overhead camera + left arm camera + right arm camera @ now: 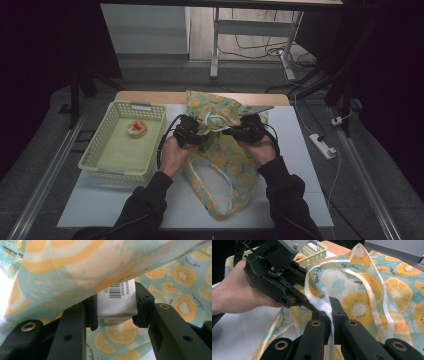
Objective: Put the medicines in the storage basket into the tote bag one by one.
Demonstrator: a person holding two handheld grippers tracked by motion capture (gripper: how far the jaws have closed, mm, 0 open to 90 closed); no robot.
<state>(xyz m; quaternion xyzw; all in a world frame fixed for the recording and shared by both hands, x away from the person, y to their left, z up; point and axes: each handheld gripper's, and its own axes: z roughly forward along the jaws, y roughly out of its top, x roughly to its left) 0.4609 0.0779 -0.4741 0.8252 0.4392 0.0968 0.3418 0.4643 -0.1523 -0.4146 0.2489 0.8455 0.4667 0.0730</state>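
Observation:
A cloth bag (225, 167) printed with orange and kiwi slices lies on the white table (100, 197). My left gripper (199, 136) is shut on a small carton (116, 302) with a barcode, and the carton sits under the bag's raised upper cloth (75, 267) at its mouth. The carton looks green from above (212, 139). My right gripper (329, 311) is shut on the bag's pale handle strap (322, 300) and holds the rim up. It faces the left gripper (277, 282) at close range. Both meet over the bag's upper half, right gripper (235, 131) on the right.
A pale green plastic basket (100, 150) stands at the table's left, with a small round red and yellow item (136, 128) in it. Its rim (318, 250) lies behind the left hand (237, 295). A power strip (322, 146) lies on the floor at right.

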